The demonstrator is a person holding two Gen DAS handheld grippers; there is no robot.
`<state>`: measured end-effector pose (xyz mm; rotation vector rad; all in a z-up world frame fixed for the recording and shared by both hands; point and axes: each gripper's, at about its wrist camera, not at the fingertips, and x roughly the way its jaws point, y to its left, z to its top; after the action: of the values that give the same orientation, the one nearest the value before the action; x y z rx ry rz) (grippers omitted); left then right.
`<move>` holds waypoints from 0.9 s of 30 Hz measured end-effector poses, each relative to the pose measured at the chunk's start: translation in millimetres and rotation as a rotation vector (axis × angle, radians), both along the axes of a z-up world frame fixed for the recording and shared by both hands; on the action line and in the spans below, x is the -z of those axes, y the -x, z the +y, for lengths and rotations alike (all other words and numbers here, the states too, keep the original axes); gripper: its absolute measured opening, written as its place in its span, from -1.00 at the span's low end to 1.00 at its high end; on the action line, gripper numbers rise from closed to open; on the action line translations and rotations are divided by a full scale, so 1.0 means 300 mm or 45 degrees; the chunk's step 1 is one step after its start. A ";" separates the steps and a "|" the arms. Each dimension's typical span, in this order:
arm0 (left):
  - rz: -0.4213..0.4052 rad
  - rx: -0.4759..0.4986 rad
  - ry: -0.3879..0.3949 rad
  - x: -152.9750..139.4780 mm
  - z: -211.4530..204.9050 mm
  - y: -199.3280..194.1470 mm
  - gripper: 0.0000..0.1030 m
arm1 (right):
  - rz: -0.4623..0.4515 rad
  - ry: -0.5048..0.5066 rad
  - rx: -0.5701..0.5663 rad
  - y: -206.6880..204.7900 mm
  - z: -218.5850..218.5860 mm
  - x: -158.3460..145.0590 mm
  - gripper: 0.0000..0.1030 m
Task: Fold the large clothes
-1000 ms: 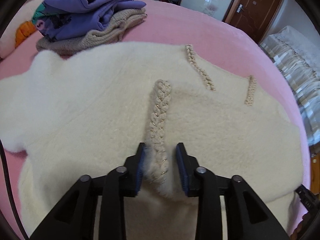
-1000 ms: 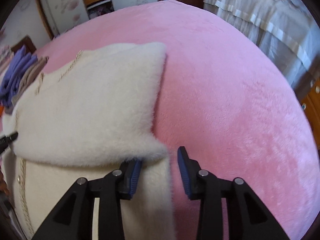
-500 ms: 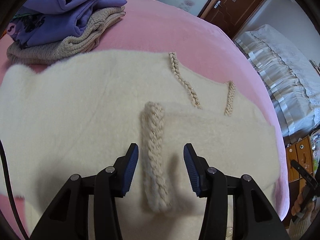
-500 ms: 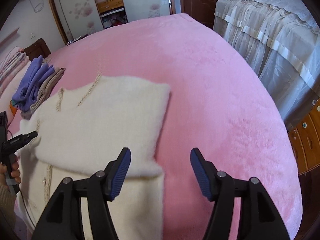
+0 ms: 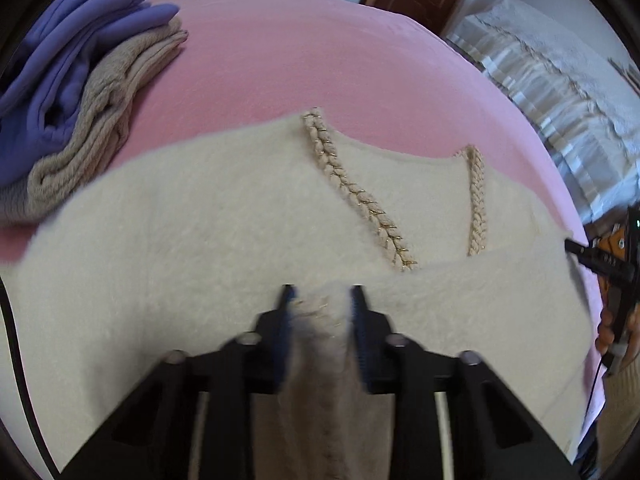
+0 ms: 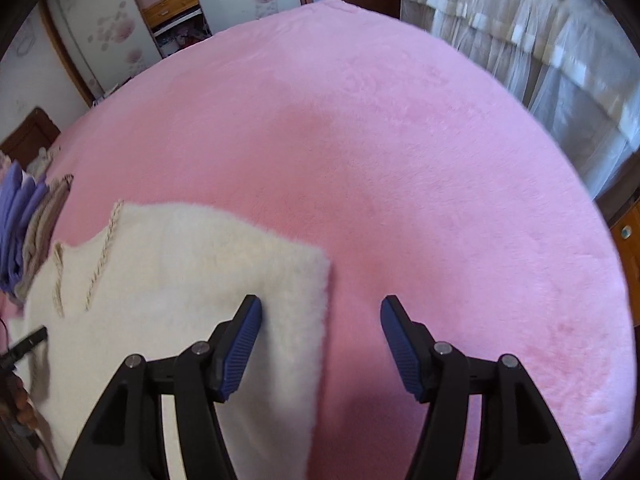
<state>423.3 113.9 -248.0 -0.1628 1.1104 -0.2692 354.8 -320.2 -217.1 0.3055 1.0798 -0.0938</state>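
A fluffy cream cardigan (image 5: pixel 192 232) with braided gold-flecked trim (image 5: pixel 356 196) lies spread on the pink bed; it also shows in the right wrist view (image 6: pixel 172 280). My left gripper (image 5: pixel 322 300) is closed around a raised fold of the cardigan's braided front edge. My right gripper (image 6: pixel 320 320) is open wide and empty, above the cardigan's folded right edge, its left finger (image 6: pixel 240 344) over the cloth and its right finger (image 6: pixel 404 348) over bare bed.
The pink bedcover (image 6: pixel 400 160) stretches far and right. A stack of folded purple and beige clothes (image 5: pixel 80 88) sits at the far left. A second bed with white covers (image 6: pixel 540 28) stands to the right. A wardrobe (image 6: pixel 120 28) and door are behind.
My left gripper has gone from open around the braided edge to closed on it. My right gripper has opened wider and lifted back off the cardigan's edge.
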 end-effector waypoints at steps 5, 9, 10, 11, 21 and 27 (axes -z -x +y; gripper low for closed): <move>-0.135 -0.011 -0.249 -0.081 -0.106 0.020 -0.75 | -0.048 0.017 -0.049 -0.012 0.015 0.008 -0.14; -0.296 -0.022 -0.337 -0.157 -0.163 0.013 -0.75 | -0.106 0.145 -0.062 0.001 0.056 -0.032 -0.70; -0.286 -0.028 -0.340 -0.153 -0.160 0.001 -0.75 | -0.115 0.169 -0.059 0.004 0.060 -0.035 -0.71; -0.247 -0.036 -0.342 -0.132 -0.157 -0.005 -0.75 | -0.118 0.195 -0.051 0.004 0.061 -0.031 -0.72; -0.136 -0.146 -0.367 -0.039 -0.089 0.003 0.39 | -0.073 0.529 -0.103 0.007 0.148 -0.032 -0.49; -0.171 -0.274 -0.404 -0.164 -0.005 0.100 0.57 | -0.204 0.545 -0.128 0.129 0.207 -0.225 -0.10</move>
<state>393.4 112.3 -198.8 0.0191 0.9791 0.0886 316.2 -258.1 -149.6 -0.1253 0.8881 -0.2030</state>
